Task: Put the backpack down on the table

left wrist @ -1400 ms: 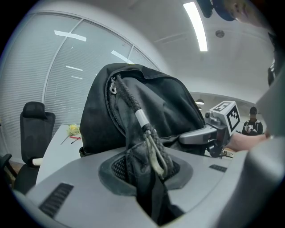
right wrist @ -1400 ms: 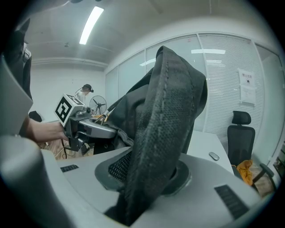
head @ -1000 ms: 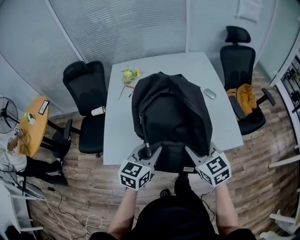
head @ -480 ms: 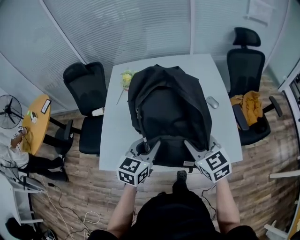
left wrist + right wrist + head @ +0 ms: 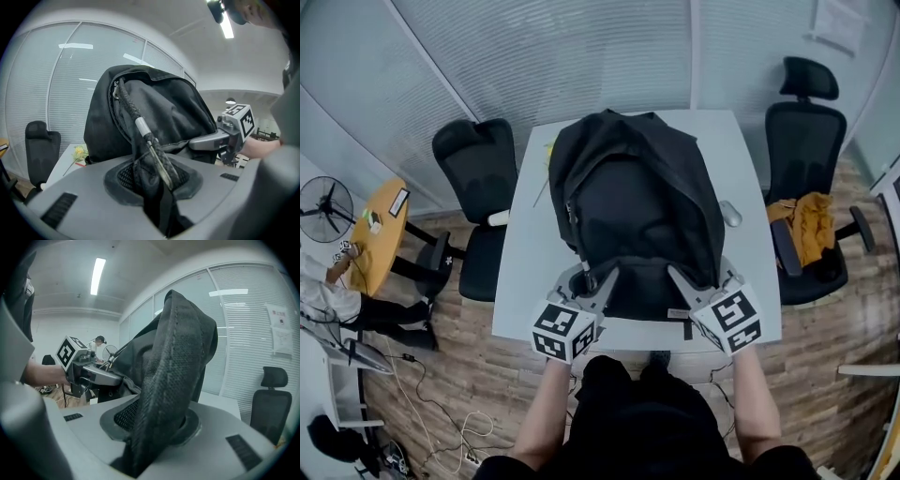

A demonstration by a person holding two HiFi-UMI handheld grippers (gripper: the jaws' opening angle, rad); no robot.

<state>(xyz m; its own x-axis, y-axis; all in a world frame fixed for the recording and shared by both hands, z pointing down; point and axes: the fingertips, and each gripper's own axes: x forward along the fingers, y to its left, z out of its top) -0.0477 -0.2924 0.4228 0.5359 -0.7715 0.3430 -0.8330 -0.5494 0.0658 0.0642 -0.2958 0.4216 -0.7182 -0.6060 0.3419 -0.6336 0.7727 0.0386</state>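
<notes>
Backpack: black fabric, bulky, slack; cord-pull zip along 9 o'clock side. Over centre of white worktop, top toward 12 o'clock. Base at 6 o'clock edge, clamped by left hand-held gripper and right hand-held gripper.

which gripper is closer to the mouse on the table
Right. The right gripper, shut on the backpack, sits on the same side of the bag as the mouse. The left gripper grips the opposite side, with the bag between.

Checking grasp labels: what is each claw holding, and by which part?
Both hold the black backpack: left claw on fabric by the zipper pull, right claw on a mesh strap.
</notes>
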